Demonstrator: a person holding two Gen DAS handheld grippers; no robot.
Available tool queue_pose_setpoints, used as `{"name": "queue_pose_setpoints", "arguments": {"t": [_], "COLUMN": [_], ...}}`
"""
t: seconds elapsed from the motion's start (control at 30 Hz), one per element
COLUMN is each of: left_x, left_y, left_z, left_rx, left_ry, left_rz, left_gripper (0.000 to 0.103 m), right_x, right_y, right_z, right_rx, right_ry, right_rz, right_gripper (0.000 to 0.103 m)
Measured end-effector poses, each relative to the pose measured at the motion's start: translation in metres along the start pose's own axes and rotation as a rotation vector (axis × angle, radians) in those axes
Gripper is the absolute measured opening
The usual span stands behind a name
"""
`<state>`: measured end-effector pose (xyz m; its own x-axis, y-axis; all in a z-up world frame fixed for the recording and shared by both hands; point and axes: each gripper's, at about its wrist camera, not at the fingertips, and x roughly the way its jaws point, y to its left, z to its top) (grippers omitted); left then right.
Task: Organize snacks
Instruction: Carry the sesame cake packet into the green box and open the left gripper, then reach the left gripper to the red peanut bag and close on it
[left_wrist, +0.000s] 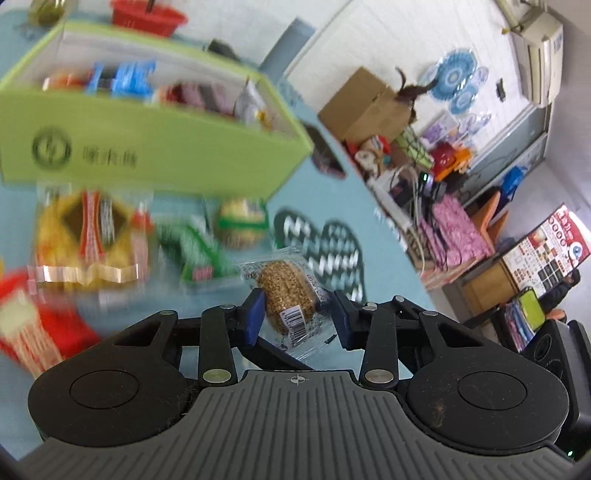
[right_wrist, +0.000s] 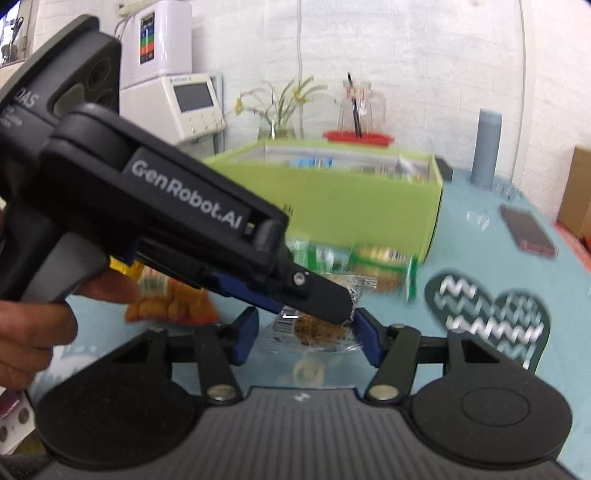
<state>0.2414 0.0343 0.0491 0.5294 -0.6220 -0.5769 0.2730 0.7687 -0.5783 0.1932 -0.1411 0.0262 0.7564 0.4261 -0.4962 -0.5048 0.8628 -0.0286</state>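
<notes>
A round sesame cookie in a clear wrapper (left_wrist: 286, 291) hangs sharp above the blurred teal table. My left gripper (left_wrist: 298, 301) has its blue pads on either side of it, one against the cookie's edge and the other at the crinkled wrapper. In the right wrist view the same cookie pack (right_wrist: 314, 330) spans the pads of my right gripper (right_wrist: 306, 319). There my left gripper (right_wrist: 340, 310) reaches in from the left, just above it. A person's hand (right_wrist: 26, 332) holds the left gripper's handle. The green box (left_wrist: 147, 147) (right_wrist: 332, 192) stands behind, with several snacks inside.
Loose packs lie in front of the box: a yellow and red one (left_wrist: 88, 240), green ones (left_wrist: 195, 251) (right_wrist: 380, 258), an orange one (right_wrist: 170, 306). A dark heart-shaped mat (right_wrist: 487, 317), a dark flat object (right_wrist: 528, 232) and a grey cylinder (right_wrist: 487, 147) are to the right. The table edge (left_wrist: 384, 221) runs close by.
</notes>
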Motion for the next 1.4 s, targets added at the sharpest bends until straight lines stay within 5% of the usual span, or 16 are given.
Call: {"name": "queue_pose_setpoints", "arguments": {"t": [0.27, 0.5, 0.67, 0.87, 1.07, 1.27, 1.4], "left_x": [-0.004, 0.04, 0.037, -0.009, -0.048, -0.083, -0.088], "left_y": [0.005, 0.059, 0.072, 0.047, 0.047, 0.076, 0.082], "left_z": [0.104, 0.159, 0.158, 0.133, 0.059, -0.024, -0.053], "left_rx": [0.071, 0.016, 0.018, 0.069, 0.008, -0.177, -0.185], "left_ry": [-0.157, -0.116, -0.158, -0.27, -0.322, -0.259, -0.191], "left_rz": [0.098, 0.164, 0.18, 0.158, 0.209, 0.283, 0.324], "left_gripper": [0.019, 0.021, 0.046, 0.069, 0.071, 0.07, 0.069], "right_x": [0.062, 0.149, 0.15, 0.076, 0.045, 0.034, 0.04], "right_y": [-0.02, -0.047, -0.05, -0.041, -0.018, 0.018, 0.049], "right_z": [0.089, 0.121, 0.115, 0.095, 0.047, 0.0, -0.011], "right_rx": [-0.124, -0.08, -0.066, -0.068, 0.014, 0.068, 0.018], "right_ry": [-0.125, -0.037, -0.035, -0.129, -0.045, 0.089, 0.122], "right_rz": [0.012, 0.087, 0.107, 0.107, 0.209, 0.323, 0.366], "right_gripper": [0.067, 0.067, 0.069, 0.075, 0.078, 0.079, 0.078]}}
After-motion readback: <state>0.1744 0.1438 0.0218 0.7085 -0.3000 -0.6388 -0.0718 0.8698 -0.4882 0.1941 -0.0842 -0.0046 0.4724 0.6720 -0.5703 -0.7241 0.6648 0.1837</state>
